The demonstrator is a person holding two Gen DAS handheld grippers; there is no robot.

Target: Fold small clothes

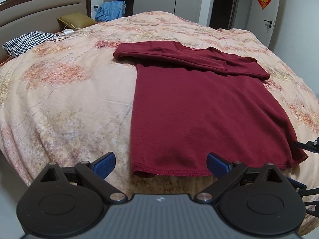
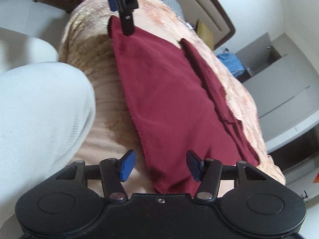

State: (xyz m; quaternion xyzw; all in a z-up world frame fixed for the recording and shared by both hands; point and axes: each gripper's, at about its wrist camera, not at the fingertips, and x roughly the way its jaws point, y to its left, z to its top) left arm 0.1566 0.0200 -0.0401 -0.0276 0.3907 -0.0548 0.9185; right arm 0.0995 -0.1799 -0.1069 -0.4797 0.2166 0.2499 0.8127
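A dark red long-sleeved shirt lies flat on the bed, both sleeves folded across its chest at the far end. Its hem lies at the near bed edge. My left gripper is open and empty, its blue pads astride the hem's left corner. In the right wrist view the shirt runs away from me. My right gripper is open and empty over the hem's other corner. The left gripper shows at the far corner in that view.
The bed has a floral peach quilt. A houndstooth pillow, an olive cushion and a white charger with cable lie near the headboard. A person's white-trousered leg stands by the bed.
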